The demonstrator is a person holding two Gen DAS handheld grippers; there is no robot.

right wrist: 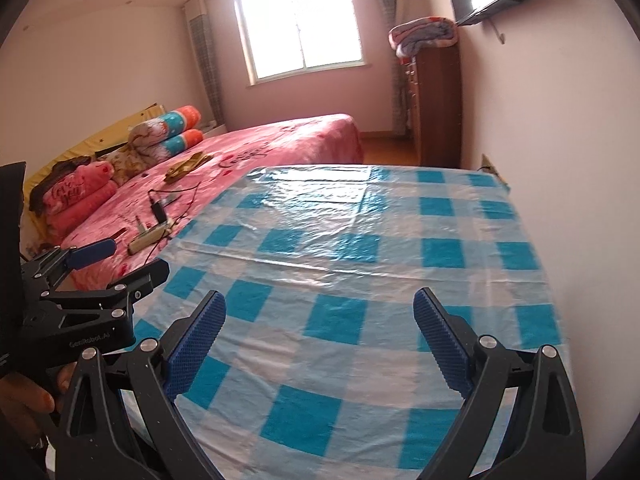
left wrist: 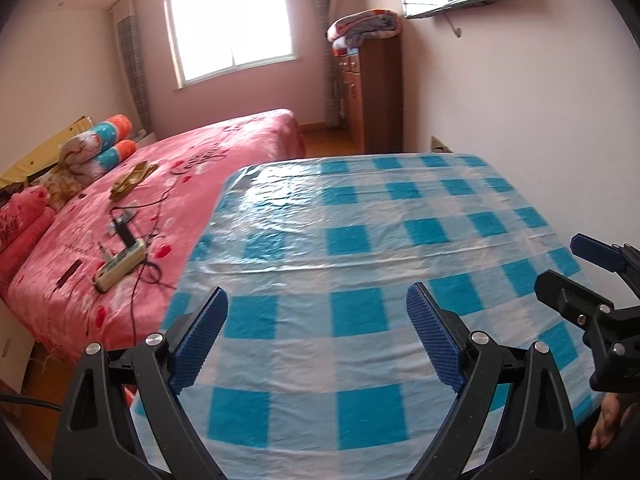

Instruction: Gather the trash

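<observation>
Both claws spread wide, empty, above checked table (left wrist: 360, 240): left gripper (left wrist: 318, 308), right gripper (right wrist: 320, 312). No trash visible. Left view only: power strip (left wrist: 120, 266) clear on bed (left wrist: 192, 168).

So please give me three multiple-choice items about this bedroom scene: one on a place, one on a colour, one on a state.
1. Where does the folded blanket lie?
A. on top of the wooden cabinet
B. on the checked table
C. on the floor

2. What colours has the tablecloth?
A. red and yellow
B. blue and white
C. green and black

3. How do the fingers of the left gripper stand?
A. shut on a bottle
B. shut on the cloth
C. wide apart, nothing between them

Answers:
1 A, the blanket sits on the cabinet near the window.
2 B, the checks are blue and white.
3 C, only bare cloth shows between the blue pads.
</observation>
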